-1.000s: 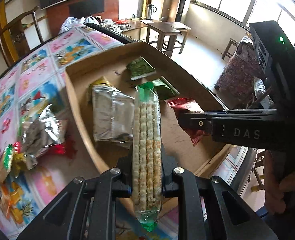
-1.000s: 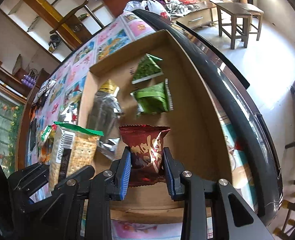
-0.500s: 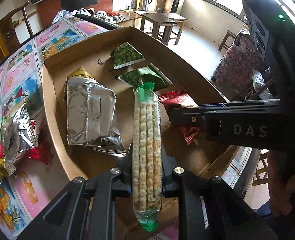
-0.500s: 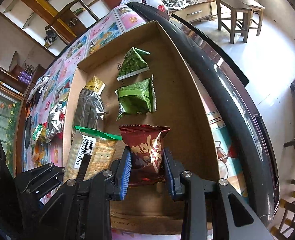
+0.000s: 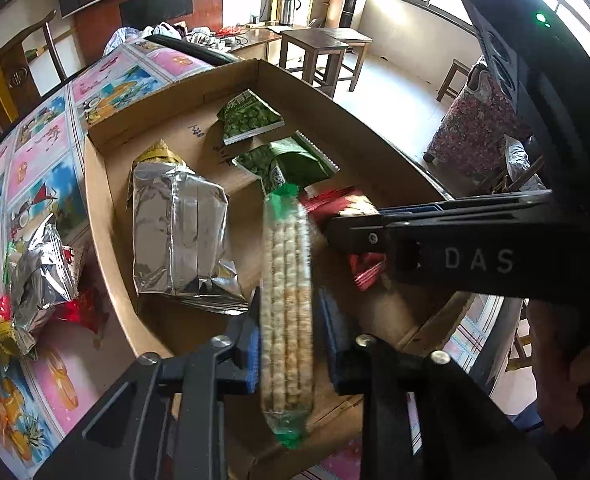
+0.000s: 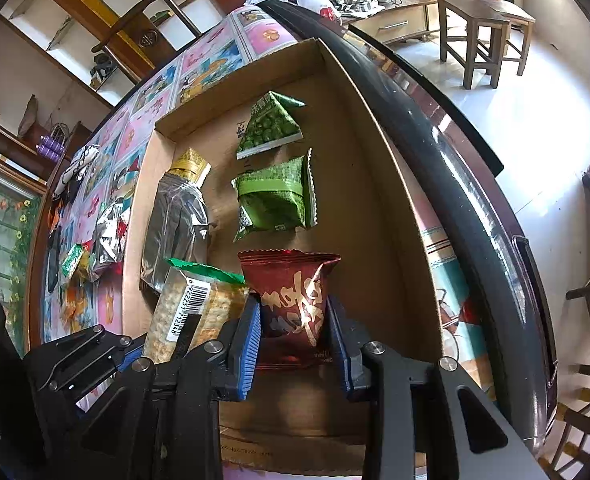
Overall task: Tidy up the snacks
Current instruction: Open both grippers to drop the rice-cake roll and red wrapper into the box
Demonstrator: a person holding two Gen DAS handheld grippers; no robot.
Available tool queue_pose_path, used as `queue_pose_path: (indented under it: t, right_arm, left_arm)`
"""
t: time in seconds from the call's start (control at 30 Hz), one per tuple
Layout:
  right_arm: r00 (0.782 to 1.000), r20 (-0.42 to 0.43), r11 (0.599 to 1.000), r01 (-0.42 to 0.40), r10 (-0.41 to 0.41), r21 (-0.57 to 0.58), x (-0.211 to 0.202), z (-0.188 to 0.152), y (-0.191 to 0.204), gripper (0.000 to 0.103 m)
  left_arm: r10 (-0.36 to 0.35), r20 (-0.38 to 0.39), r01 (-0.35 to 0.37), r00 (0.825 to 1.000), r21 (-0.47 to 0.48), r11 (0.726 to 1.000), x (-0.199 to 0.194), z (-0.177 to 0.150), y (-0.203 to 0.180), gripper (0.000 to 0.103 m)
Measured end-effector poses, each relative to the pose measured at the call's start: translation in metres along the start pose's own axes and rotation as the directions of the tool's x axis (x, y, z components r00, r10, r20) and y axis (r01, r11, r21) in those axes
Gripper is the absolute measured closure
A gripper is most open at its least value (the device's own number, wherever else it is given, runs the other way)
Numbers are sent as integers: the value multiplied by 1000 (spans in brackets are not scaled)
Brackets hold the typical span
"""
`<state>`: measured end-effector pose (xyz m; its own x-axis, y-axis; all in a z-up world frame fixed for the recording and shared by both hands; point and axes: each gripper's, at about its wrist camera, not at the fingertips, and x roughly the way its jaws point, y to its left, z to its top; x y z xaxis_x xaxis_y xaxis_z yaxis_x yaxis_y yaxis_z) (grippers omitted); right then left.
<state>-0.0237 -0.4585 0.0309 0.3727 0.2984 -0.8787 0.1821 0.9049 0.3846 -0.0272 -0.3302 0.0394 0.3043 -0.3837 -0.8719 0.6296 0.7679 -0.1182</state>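
Table (image 5: 35, 168): patterned cloth, loose snack heap at left of frame.
Cardboard box (image 6: 379, 184): centre frame, holds silver bag (image 5: 179, 236) and two green packets (image 6: 273, 196).
Cracker sleeve (image 5: 287, 312): between left gripper (image 5: 289, 344) fingers, which are opening; gap visible at right pad.
Red packet (image 6: 293, 304): low centre, pinched by right gripper (image 6: 295, 344) fingers.

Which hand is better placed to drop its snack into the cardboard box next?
Probably left. The left tool is already opening around the cracker pack, above bare box floor beside the silver bag. The right tool is clamped on the red packet.
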Motion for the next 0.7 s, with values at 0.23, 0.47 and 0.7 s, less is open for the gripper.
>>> queue_pose_path:
  t: [0.23,0.47,0.7]
  right_arm:
    - [998,57,1000,17,-18,12,-14,0,-1,64]
    - [991,131,1000,20,-17,-17,-33,-3,11,63]
    - [988,153,996,18,-5,-82,-36,-10,42,63]
  left_arm:
    - [8,29,-8,1000,-10,1000,-11,2,4,68]
    - [23,67,-19,998,-48,999,-29,-3,18,66]
    - [45,111,-34,993,-99,995,-55,-14,42,65]
